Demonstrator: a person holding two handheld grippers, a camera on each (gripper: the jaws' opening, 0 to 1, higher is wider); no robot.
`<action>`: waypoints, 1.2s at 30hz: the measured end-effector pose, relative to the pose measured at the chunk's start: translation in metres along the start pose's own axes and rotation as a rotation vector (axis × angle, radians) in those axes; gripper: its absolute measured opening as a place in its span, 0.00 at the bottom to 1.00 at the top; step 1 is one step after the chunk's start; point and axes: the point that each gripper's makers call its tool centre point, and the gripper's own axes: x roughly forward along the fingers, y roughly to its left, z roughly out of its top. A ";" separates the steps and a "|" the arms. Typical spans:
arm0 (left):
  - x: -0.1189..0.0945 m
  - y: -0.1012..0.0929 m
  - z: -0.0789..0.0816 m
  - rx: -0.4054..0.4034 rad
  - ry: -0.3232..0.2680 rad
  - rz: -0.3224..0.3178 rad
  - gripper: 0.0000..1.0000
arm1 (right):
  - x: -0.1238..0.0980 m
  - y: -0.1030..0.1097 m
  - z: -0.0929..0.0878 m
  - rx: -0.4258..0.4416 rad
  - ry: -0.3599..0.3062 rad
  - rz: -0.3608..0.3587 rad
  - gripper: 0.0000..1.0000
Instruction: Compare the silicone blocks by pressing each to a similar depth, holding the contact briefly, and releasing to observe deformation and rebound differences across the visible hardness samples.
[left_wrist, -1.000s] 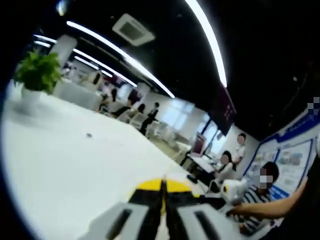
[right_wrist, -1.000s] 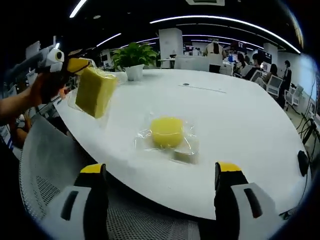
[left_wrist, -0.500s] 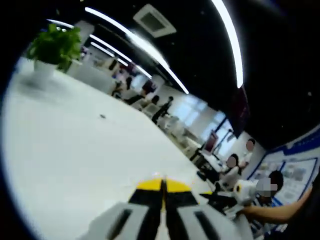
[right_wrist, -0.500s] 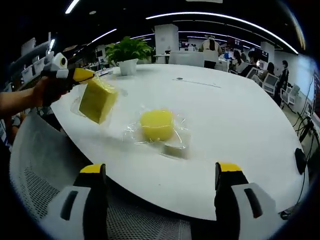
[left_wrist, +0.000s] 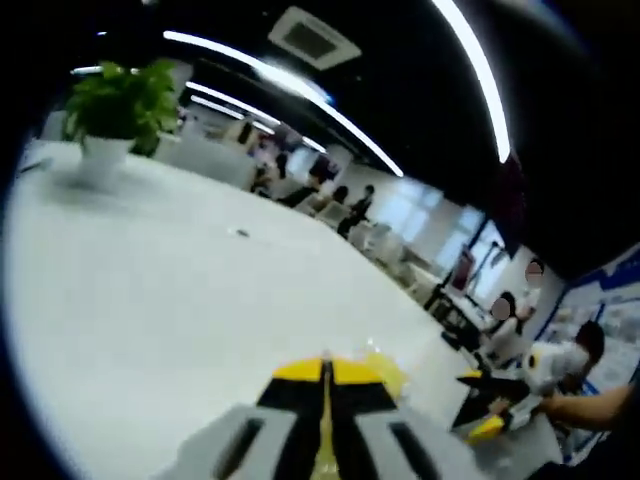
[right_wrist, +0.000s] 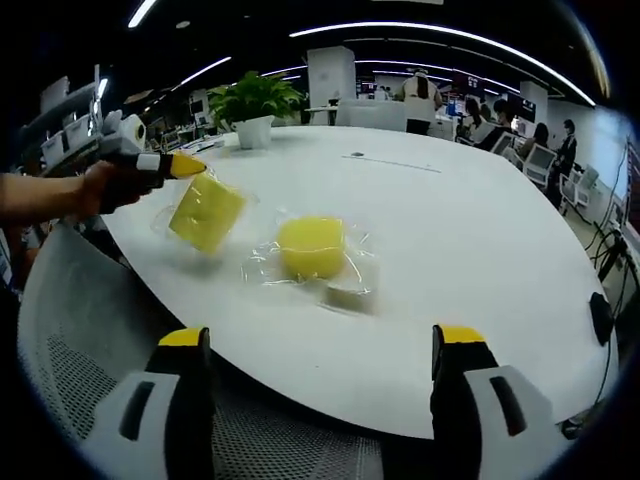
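While the left tool (right_wrist: 185, 165) is clenched on a bagged yellow block (right_wrist: 206, 212) near the tabletop (right_wrist: 470, 250), the right tool (right_wrist: 320, 350) hangs released; setting down seems underway, pressing the middle block (right_wrist: 311, 246) next.

Both views look low across one white table (right_wrist: 470, 240), sharing it.

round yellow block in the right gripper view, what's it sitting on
The round yellow block sits in clear plastic wrap spread flat on the white table. A small pale piece lies beside it on the wrap. Whatever is directly beneath the block is hidden.
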 end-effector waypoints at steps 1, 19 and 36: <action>0.002 0.006 -0.001 0.021 0.007 0.013 0.00 | 0.000 0.000 0.000 0.002 0.000 0.001 0.85; 0.023 0.049 -0.019 0.082 0.053 0.105 0.00 | 0.002 0.002 -0.007 0.023 0.026 0.024 0.88; 0.028 0.070 -0.032 0.056 0.095 0.144 0.01 | 0.003 0.003 -0.008 0.009 0.030 0.032 0.90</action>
